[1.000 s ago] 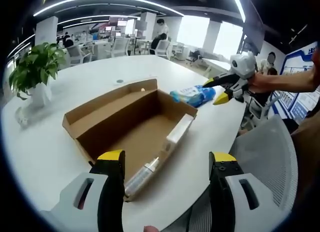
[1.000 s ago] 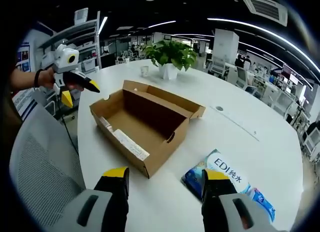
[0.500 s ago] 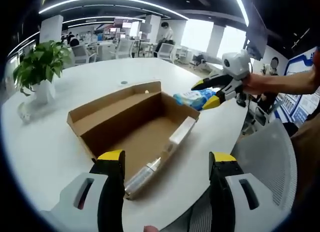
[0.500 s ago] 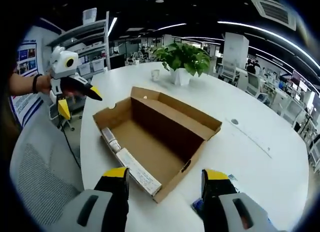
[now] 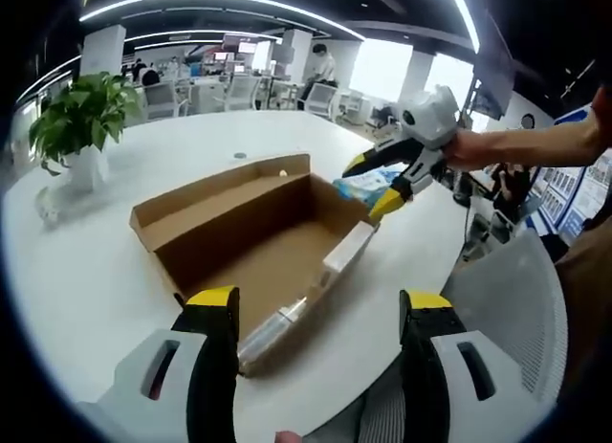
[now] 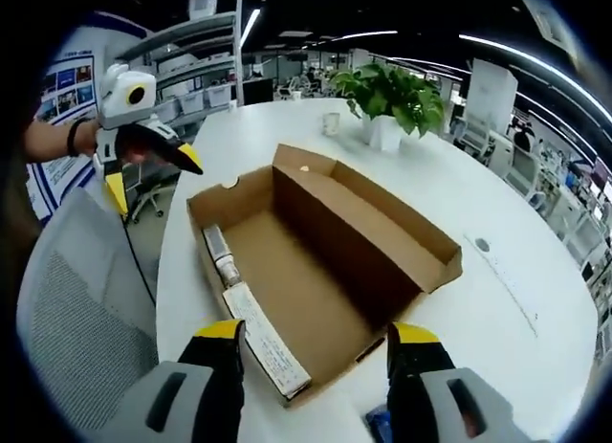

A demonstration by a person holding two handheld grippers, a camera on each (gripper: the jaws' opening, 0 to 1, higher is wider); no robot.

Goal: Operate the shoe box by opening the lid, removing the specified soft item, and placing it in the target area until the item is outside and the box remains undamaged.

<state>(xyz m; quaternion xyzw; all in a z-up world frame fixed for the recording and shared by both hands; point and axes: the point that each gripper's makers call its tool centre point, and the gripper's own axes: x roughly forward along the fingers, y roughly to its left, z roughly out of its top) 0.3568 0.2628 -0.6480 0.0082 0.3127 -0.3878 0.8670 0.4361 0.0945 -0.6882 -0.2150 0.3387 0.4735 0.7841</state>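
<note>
Both the left gripper (image 5: 311, 309) and right gripper (image 6: 316, 343) are released. Withdraw them clear of the open brown cardboard shoe box (image 6: 316, 261); leave the blue soft packet (image 5: 368, 187) lying beside its far wall.

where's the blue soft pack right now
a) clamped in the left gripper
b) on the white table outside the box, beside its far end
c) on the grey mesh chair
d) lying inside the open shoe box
b: in the left gripper view the blue soft pack lies on the white table just past the far end of the open shoe box, whose brown floor is bare; the right gripper hovers by it with jaws apart.
</note>
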